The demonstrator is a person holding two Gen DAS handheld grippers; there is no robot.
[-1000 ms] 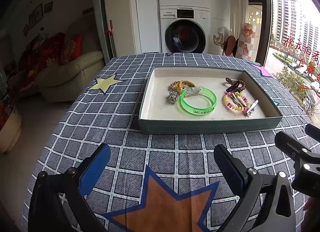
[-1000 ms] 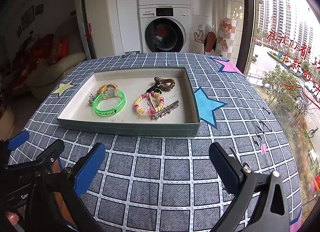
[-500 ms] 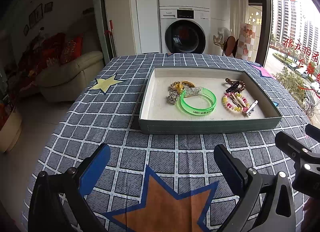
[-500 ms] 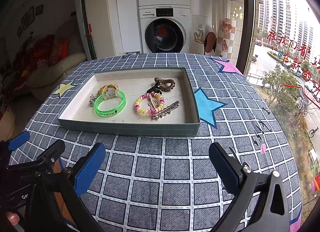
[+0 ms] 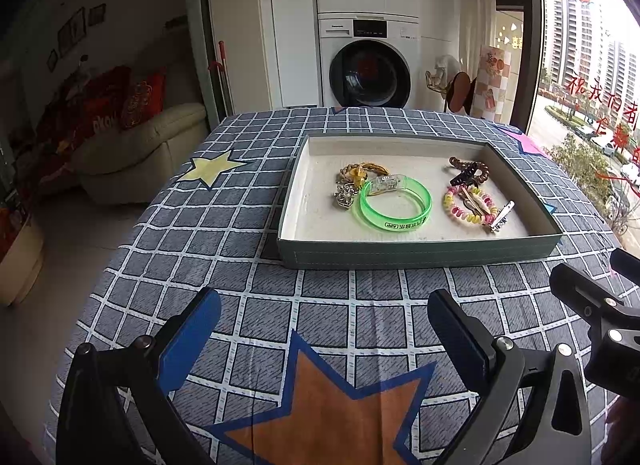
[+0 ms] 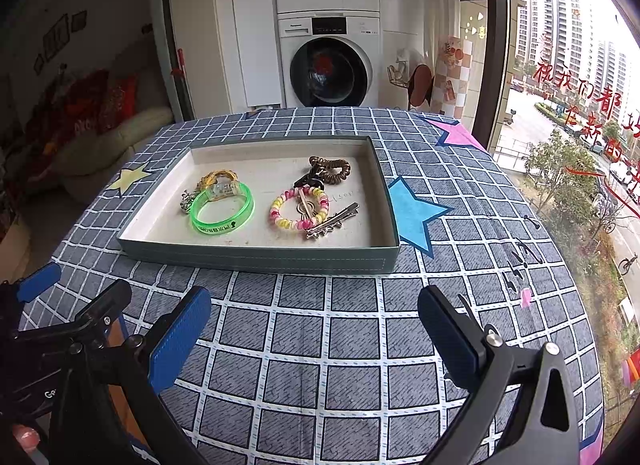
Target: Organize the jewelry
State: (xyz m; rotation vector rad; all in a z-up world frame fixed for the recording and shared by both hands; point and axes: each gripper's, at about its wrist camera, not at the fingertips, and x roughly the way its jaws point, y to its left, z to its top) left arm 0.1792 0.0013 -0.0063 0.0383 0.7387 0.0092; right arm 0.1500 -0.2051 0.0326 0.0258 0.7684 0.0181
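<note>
**Green tray, six pieces, both my grippers wide and empty**

Grey-blue checked cloth with coloured stars covers the table [image 5: 224,225], and on it sits the shallow green rectangular tray with a pale lining [image 5: 420,255], straight ahead of me. My left gripper [image 5: 324,329] hangs above the cloth short of the tray's near wall, jaws spread wide, blue pads [image 5: 192,341] facing each other, nothing between them. My right gripper [image 6: 314,325] is the same: wide apart, holding nothing, short of the near wall. In the right wrist view my left gripper shows at the lower left, just beside the right one.

Inside the tray, on the left, the translucent neon green bangle with printed lettering [image 6: 222,211] lies flat. A clear plastic piece rests on its far rim. Touching that rim are the yellow and gold twisted bracelet [image 6: 218,177] behind it and a small silver ornament [image 6: 186,201] at its left. Over on the right half, the pink, yellow and white beaded coil bracelet [image 6: 298,209] lies flat with a gold clip across its middle. A silver metal hair clip [image 6: 332,221] touches its near right edge. Behind it, the brown spiral hair tie [image 6: 334,169] sits with a black claw clip [image 6: 308,181] against it.

Beyond the table stands a stacked white washing machine [image 5: 368,61]; a cream sofa with red cushions [image 5: 140,145] is off to the left.
</note>
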